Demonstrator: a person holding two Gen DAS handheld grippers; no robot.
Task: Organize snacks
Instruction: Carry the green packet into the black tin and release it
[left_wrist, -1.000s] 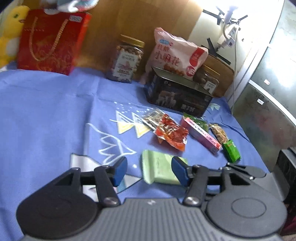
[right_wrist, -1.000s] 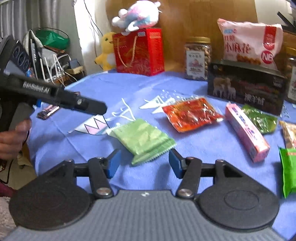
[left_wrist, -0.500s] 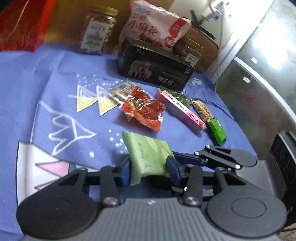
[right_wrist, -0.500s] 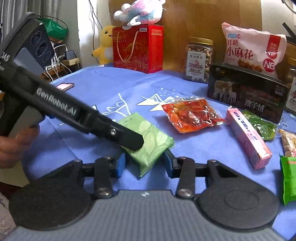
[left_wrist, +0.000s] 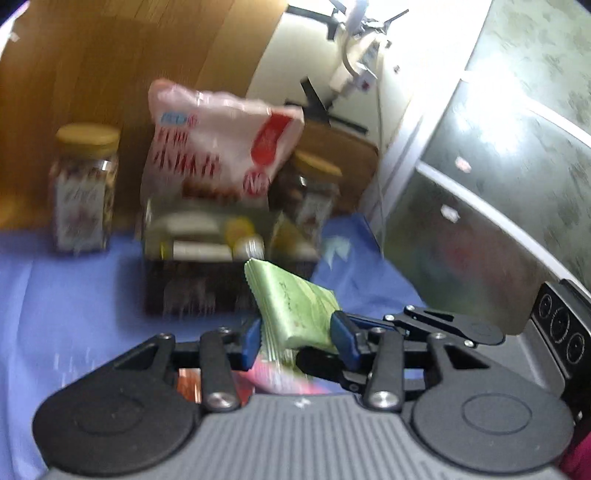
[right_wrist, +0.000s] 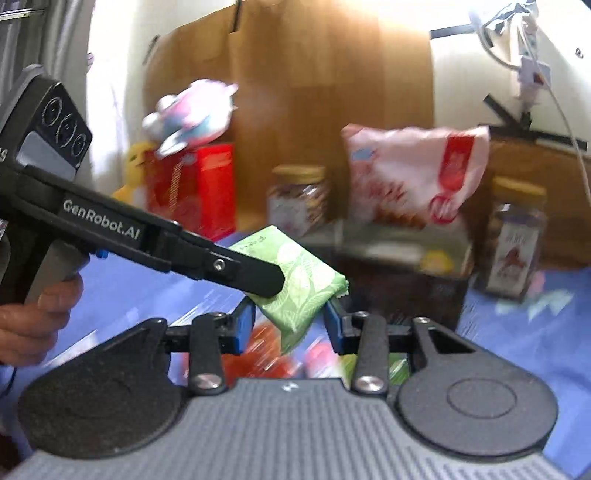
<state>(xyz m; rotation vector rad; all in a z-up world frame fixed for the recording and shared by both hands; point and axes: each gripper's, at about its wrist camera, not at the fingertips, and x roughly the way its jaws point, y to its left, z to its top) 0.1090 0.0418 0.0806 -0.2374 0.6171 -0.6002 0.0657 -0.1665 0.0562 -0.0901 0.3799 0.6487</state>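
Both grippers clamp the same light green snack packet (left_wrist: 295, 310), which hangs in the air above the blue tablecloth (left_wrist: 55, 295). The left gripper (left_wrist: 297, 341) pinches the packet's near end between its blue pads. The right gripper (right_wrist: 288, 317) squeezes the packet's sides. In the right wrist view, the left gripper's black finger lies across the packet's top, with a person's hand (right_wrist: 33, 321) on its handle.

The packet is just in front of an open dark tin box (left_wrist: 207, 273), which holds blurred white and yellow items. Behind the box leans a pink and white snack bag (left_wrist: 218, 147). A jar with a gold lid (left_wrist: 85, 188) stands left of the box, and another jar (right_wrist: 517, 236) stands to its right. Far left of the box stands a red gift bag (right_wrist: 199, 184).
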